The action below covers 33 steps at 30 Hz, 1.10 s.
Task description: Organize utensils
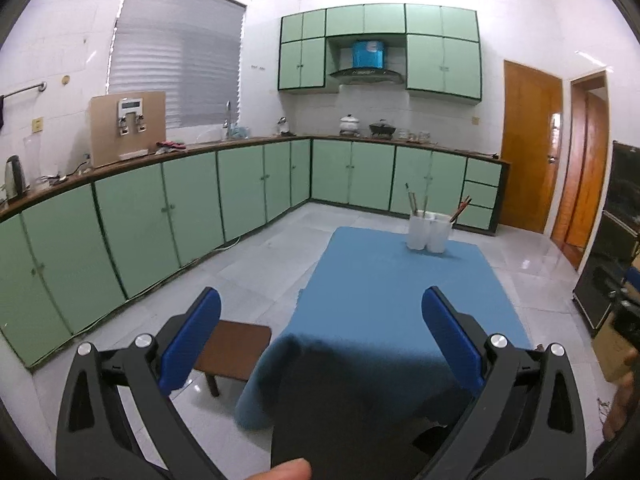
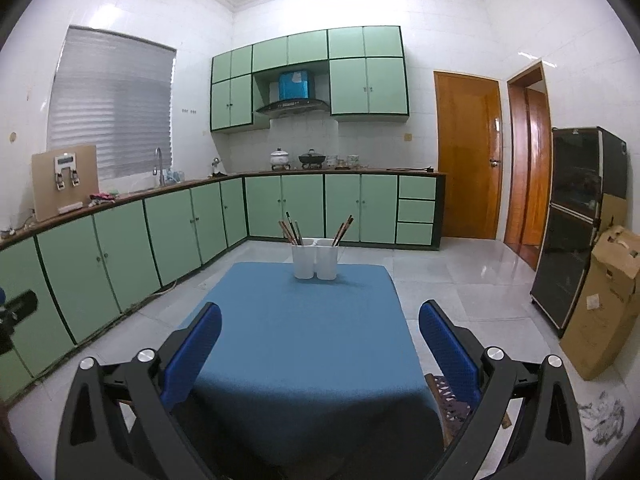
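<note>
A: Where are the utensils sitting?

B: At the far end of the counter [image 2: 296, 320], straight ahead of both tongs. 2 white cups [image 2: 315, 259] are standing side by side, touching, upright on the blue cloth [image 2: 280, 344].

A: And in the cups?

B: Sticks [image 2: 290, 230] in the left cup, leaning up and to the left, and more sticks [image 2: 344, 229] in the right cup, leaning up and to the right. Thin, straight, brownish with dark tips; chopsticks, I am guessing, though they are too small to tell for sure. Their long axes are running near vertical, so any grab would be coming from above or from the side.

A: Which tongs are nearer?

B: Neither is close; both are hanging well back over the near edge. From the right tongs [image 2: 320, 344] the cups are lying dead centre. From the left tongs [image 1: 320, 332] they are lying ahead and off to the right [image 1: 429, 232]. So I am judging the right hand better lined up.

A: Holding anything?

B: No. Both are gaping wide, blue ribbed pads [image 2: 196, 344] well apart on black arms, nothing between them.

A: Surfaces?

B: The cups are looking smooth, plastic or ceramic, slightly tapered. The cloth is looking matte and soft, draping over the near edge.
</note>
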{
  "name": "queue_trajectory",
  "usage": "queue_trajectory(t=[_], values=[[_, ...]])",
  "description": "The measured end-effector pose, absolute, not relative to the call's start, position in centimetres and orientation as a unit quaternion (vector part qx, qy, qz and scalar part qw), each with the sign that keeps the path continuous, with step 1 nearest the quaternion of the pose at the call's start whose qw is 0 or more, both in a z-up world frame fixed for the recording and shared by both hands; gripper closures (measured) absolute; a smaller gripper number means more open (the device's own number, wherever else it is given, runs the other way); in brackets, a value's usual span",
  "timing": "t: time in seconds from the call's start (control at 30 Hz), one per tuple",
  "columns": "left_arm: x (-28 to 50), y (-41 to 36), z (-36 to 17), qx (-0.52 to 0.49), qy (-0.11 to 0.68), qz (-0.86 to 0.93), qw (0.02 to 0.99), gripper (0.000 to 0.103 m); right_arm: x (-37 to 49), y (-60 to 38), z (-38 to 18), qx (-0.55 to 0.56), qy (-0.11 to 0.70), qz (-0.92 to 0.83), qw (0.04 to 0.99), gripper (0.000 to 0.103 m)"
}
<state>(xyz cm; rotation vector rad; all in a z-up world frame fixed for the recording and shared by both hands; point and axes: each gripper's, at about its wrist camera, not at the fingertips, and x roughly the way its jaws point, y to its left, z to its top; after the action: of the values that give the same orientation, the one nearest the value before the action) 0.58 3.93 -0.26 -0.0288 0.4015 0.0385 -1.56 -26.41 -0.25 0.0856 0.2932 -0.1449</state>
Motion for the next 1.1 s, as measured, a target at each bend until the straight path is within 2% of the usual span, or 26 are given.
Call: queue_trajectory(t=[1.1], values=[[-1.3, 3.9, 1.6, -0.019, 0.171, 0.033, 0.984, 0.005, -3.3, -27.0, -0.7, 0.054, 0.129, -0.083, 0.987, 0.006]])
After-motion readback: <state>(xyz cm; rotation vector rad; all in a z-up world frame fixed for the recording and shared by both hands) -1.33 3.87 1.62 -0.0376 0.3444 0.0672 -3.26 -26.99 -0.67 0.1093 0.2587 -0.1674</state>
